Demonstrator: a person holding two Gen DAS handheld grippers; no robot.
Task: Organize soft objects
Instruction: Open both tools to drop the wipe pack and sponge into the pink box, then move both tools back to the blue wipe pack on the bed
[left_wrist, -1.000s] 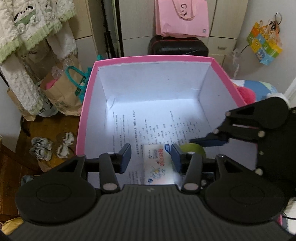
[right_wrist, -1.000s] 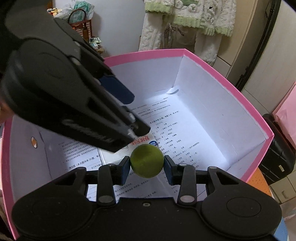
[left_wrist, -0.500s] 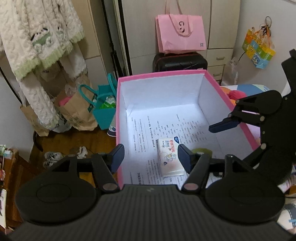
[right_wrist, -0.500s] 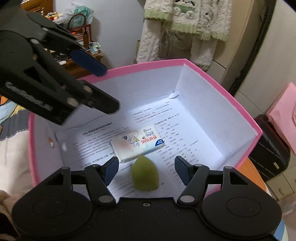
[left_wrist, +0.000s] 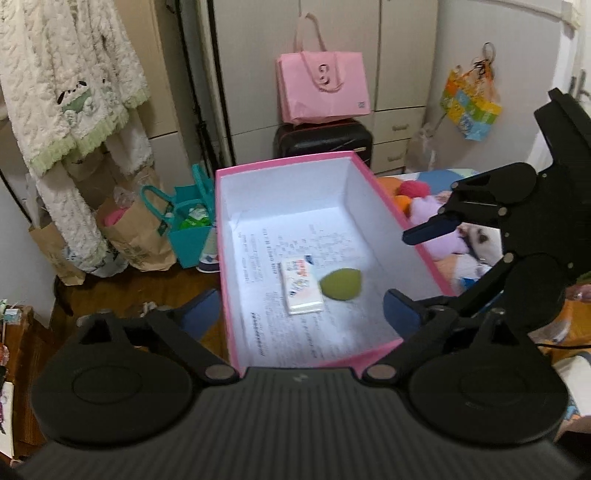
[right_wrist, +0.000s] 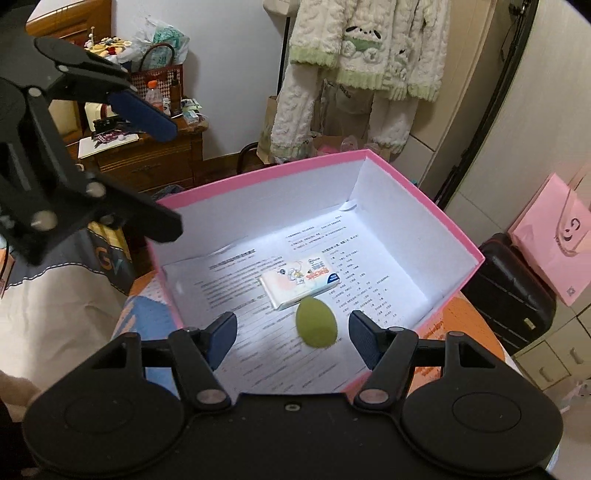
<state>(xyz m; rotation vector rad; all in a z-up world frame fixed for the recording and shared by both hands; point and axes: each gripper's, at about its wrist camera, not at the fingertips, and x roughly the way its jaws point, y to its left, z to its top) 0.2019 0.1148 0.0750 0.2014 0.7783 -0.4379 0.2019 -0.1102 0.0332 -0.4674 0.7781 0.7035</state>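
Sponge (right_wrist: 316, 327) released beside tissue pack (right_wrist: 300, 282), pink box (right_wrist: 458, 236)

In the left wrist view, motion blur smears the printed white paper sheets (left_wrist: 325, 332) lining the pink-rimmed white cardboard box (left_wrist: 291, 162), so their text cannot be read. The purple plush toy (left_wrist: 439, 225) at the right is partly hidden behind the black right gripper (left_wrist: 413, 266). The colourful print on the small white tissue pack (right_wrist: 301, 282) is too small to read, and the pink paper shopping bag (right_wrist: 554, 240) is cut off by the right edge.
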